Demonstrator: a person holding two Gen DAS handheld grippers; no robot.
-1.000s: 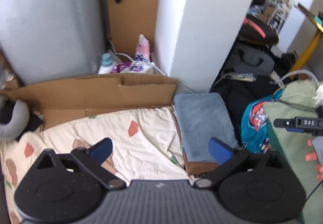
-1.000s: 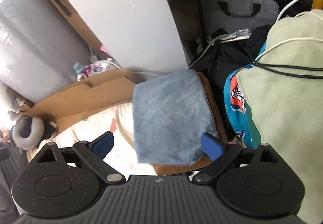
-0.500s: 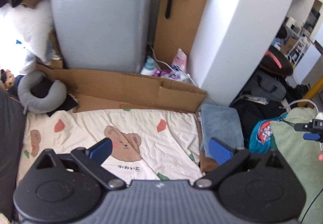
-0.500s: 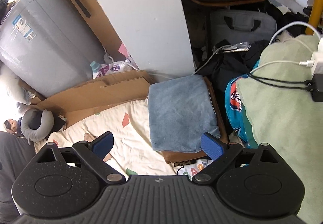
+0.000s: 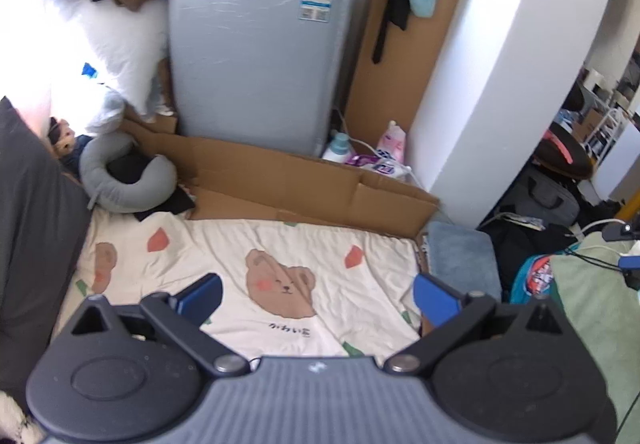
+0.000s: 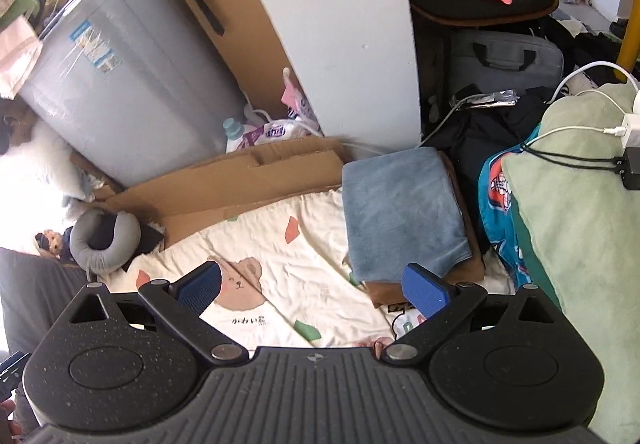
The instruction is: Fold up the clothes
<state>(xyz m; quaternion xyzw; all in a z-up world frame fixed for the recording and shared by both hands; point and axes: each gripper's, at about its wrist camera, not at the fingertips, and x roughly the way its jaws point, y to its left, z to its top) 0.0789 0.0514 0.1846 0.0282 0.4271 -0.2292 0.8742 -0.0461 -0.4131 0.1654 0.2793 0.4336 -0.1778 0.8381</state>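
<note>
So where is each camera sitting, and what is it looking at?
Left wrist: on the left gripper, held above the bear sheet, facing the grey washing machine; its open blue pads show.
Right wrist: on the right gripper, above the same sheet, facing the folded blue towel; open pads show too.
Both see the sheet, towel, washing machine and grey neck pillow.

Both grippers pulled up and back over the last second, so the left gripper [image 5: 316,294] went from hovering close over the cream sheet [image 5: 248,244] to seeing the whole bear print, and the right gripper [image 6: 312,286] backed off the folded blue towel [image 6: 402,210].
</note>
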